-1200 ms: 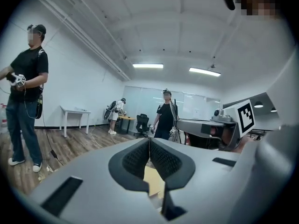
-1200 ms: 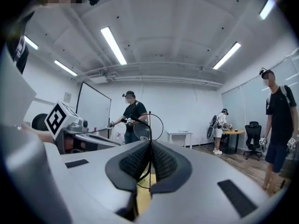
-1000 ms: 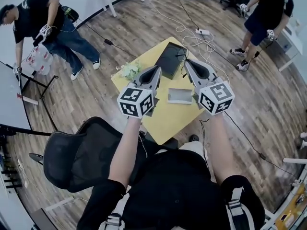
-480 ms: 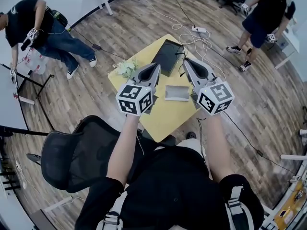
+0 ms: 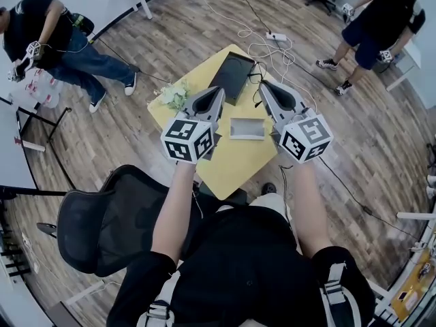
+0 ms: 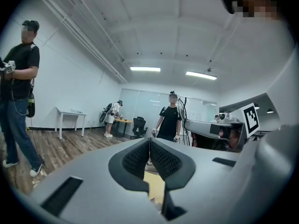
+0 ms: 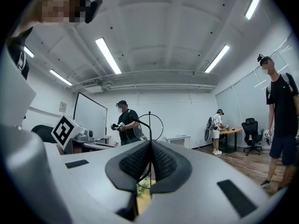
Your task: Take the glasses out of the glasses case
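Observation:
My right gripper [image 5: 263, 86] [image 7: 150, 144] is shut on thin wire-framed glasses [image 7: 150, 118], which stand up between its pads with a round lens rim above the tips. In the head view the glasses [image 5: 257, 80] show as thin dark lines beside a black flat case [image 5: 231, 78] at the far side of the yellow table [image 5: 235, 165]. A small grey open box [image 5: 246, 128] lies on the table between the two grippers. My left gripper [image 5: 221, 91] [image 6: 149, 143] hovers level over the table, shut with nothing between its pads.
A white flower bunch [image 5: 174, 95] lies at the table's left corner. Cables and a power strip [image 5: 275, 37] run over the wood floor behind. A black mesh chair [image 5: 109, 223] stands at my left. People stand at far left [image 5: 41, 33] and far right [image 5: 378, 19].
Both grippers hold about the same place and stay shut. The person at the far left has stepped further left.

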{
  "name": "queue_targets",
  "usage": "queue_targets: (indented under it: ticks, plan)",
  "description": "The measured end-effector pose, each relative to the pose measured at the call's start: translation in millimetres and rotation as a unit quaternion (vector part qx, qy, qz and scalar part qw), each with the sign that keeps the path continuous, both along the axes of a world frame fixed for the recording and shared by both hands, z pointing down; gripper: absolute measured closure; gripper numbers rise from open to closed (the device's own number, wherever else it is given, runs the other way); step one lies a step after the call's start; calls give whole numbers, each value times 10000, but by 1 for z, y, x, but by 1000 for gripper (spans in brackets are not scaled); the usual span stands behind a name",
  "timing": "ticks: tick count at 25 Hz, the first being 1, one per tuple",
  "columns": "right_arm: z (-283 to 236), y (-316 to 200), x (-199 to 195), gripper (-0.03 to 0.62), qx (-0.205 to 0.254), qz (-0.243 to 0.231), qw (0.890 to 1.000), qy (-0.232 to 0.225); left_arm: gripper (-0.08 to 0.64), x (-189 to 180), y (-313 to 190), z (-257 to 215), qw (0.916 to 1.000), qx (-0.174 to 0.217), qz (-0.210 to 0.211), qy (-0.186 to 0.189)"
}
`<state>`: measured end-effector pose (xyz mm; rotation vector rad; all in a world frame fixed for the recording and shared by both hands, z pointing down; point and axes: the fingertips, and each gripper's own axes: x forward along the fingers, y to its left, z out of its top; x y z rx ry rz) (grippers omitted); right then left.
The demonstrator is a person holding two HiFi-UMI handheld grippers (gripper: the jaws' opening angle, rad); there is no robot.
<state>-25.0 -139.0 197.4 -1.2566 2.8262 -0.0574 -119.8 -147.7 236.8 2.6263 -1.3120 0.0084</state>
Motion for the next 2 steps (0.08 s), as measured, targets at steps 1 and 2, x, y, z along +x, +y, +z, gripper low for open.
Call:
queue_targets:
  ticks: [1,2]
  plan:
    - [1,0,1,571,-1,-1,10000,8,537,1,0,1,10000,-4,-1,2]
    - [1,1,2,571,-2,-1,10000,17,537,1,0,1,10000,-8,-2,4]
